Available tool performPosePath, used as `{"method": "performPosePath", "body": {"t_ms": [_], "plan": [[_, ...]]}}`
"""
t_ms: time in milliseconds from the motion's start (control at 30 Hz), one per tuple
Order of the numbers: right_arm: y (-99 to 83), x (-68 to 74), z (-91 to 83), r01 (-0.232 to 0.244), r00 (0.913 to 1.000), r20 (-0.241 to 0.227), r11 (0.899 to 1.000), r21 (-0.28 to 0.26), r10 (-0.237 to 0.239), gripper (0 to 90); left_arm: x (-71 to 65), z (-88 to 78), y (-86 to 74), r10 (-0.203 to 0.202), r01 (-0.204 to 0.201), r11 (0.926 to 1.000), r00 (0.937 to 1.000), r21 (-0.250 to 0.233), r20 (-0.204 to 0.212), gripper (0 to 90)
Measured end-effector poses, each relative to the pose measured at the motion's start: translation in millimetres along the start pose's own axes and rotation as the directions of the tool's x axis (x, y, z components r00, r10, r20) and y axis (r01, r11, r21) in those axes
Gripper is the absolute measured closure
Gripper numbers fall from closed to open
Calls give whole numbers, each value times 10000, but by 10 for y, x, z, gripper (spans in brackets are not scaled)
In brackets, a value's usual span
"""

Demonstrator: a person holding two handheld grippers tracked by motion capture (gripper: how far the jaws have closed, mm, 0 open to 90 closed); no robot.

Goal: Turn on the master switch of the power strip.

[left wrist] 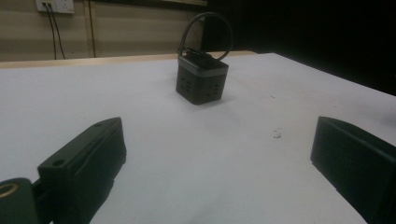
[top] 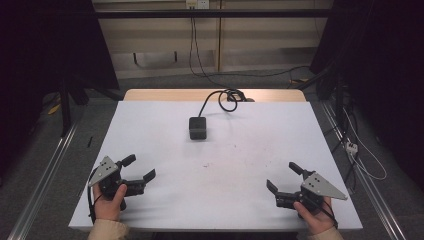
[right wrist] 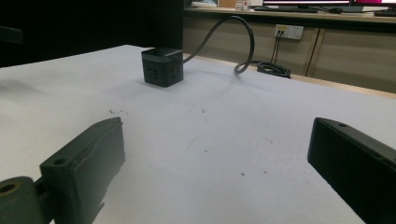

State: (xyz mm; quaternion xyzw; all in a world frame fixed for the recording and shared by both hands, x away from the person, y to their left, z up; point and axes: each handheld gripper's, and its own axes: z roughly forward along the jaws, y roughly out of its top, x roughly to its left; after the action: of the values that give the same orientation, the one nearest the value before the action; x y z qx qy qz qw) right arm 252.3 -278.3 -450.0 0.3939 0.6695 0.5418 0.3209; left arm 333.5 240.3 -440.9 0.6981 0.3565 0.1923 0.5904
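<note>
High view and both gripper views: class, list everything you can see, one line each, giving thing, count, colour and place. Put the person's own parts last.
Socket cube: one, black, on the table's far middle, upright, apart from both grippers.
Cable: one, black, runs from the socket cube to a loop at the table's far edge.
Table: one, white top with a bare wooden strip along the far edge; a few small dark marks near the middle.
Wall sockets: white, on the wall beyond the table.
Floor leads: several, on the grey floor right of the table.
Left gripper: one, black with grey plate, near left corner, jaws open, nothing between them.
Right gripper: one, black with grey plate, near right corner, jaws open, nothing between them.
</note>
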Motion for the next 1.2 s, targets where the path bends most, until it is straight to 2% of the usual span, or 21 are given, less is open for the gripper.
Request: {"method": "performPosePath", "body": {"t_ms": [133,267,633,1000,1200], "plan": [[0,-15,-18,-30,10000,65,10000,-32,30,35,-8,22,28,-69,68,9997,10000,-218,-11,29],[0,-25,-33,-57,9999,110,10000,-49,58,35,-15,50,37,-58,58,9998,10000,-176,-33,29],[-1,-30,-39,-43,9999,147,10000,-34,43,35,3,144,110,-198,185,9982,9996,-571,-207,29],[-3,-30,-34,-73,9999,94,9999,-74,74,35,15,184,148,-379,363,9976,9989,-581,-263,30],[-11,-54,-46,-195,9997,133,9997,-129,197,35,31,244,164,-605,592,9969,9979,-519,-242,30]]}}
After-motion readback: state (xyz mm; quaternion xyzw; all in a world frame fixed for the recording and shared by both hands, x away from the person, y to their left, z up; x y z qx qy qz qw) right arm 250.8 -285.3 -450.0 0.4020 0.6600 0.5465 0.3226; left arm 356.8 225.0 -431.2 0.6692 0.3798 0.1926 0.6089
